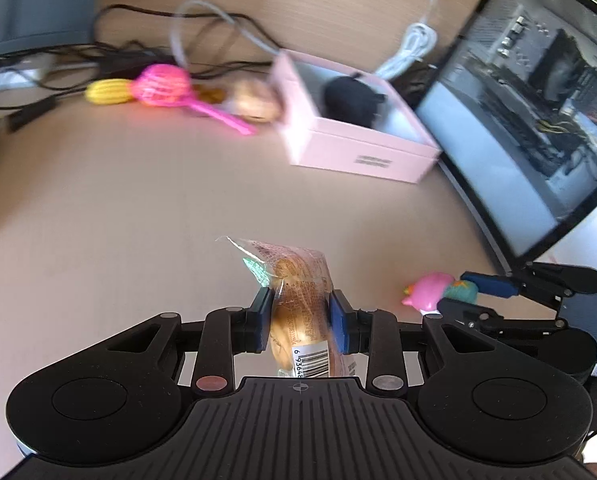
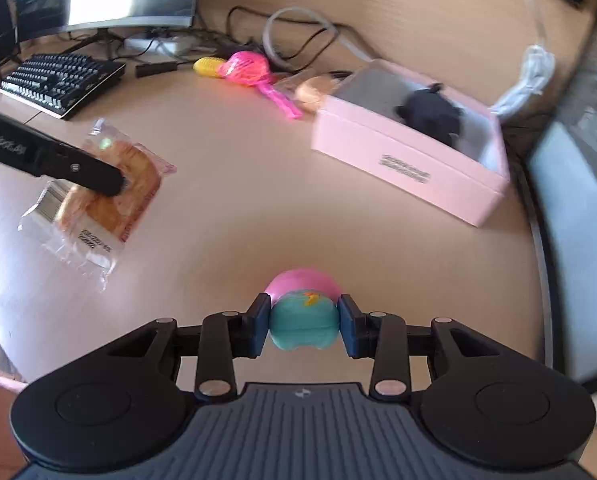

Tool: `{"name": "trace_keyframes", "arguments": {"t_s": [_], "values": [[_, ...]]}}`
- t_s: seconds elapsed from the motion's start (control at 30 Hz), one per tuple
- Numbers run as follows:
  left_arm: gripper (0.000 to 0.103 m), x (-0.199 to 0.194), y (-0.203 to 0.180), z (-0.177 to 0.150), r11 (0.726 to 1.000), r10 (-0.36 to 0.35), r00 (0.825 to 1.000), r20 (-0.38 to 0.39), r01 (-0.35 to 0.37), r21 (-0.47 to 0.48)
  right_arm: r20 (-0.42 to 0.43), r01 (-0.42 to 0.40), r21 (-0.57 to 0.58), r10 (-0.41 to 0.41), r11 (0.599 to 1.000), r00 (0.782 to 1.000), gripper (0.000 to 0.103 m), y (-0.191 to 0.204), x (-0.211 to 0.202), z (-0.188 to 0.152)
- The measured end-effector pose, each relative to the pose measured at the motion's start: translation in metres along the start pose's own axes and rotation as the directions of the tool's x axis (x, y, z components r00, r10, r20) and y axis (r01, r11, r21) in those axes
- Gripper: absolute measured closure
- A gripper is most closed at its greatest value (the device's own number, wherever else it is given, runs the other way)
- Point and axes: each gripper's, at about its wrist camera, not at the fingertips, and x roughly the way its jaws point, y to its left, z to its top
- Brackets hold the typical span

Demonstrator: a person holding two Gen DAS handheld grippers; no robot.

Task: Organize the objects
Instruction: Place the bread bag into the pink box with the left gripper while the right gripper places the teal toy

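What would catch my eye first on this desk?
Probably the pink box at the right with a black toy inside. Nearer, the left gripper holds a wrapped pastry and the right gripper a pink-and-teal toy. A pink scoop lies by the cables.

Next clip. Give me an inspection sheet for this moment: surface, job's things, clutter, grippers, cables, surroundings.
Surface: tan desk, mostly bare in the middle.
Job's things: open pink box holding a dark plush toy; packaged bread; pink and teal toy.
Clutter: yellow toy, pink mesh scoop and another wrapped bun beside the box.
Grippers: left gripper shut on the packaged bread; right gripper shut on the pink and teal toy.
Cables: black cables and a grey cable behind the box.
Surroundings: keyboard, monitor.
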Motion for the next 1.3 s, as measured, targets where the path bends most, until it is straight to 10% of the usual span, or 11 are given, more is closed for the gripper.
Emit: {"name": "trace_keyframes", "arguments": {"t_s": [0.2,0.63,0.83,1.2,1.3], "values": [[0.069,-0.002,-0.043,0.064,0.995,-0.074,0.989,0.129,0.065,0.07,0.093,0.066,0.154,-0.08,0.986,0.992,0.067,-0.04,-0.045,-0.002],[0.068,0.117,-0.104,0.19,0.978,0.07,0.972,0.225,-0.111,0.174,0.194,0.112,0.307,-0.178,0.945,0.965,0.067,-0.095,-0.076,-0.007],[0.068,0.147,-0.108,0.181,0.954,0.162,0.969,0.186,-0.202,0.221,0.183,0.131,0.316,-0.196,0.94,0.963,0.067,-0.104,-0.078,-0.016],[0.068,0.084,-0.051,0.091,0.998,-0.042,0.993,0.108,0.047,-0.039,0.233,0.024,0.291,-0.095,0.956,0.968,0.067,-0.119,-0.05,0.024],[0.068,0.066,-0.029,0.052,0.992,0.0,0.993,0.121,0.016,-0.128,0.297,-0.025,0.285,-0.063,0.958,0.953,0.067,-0.127,-0.042,0.057]]}}
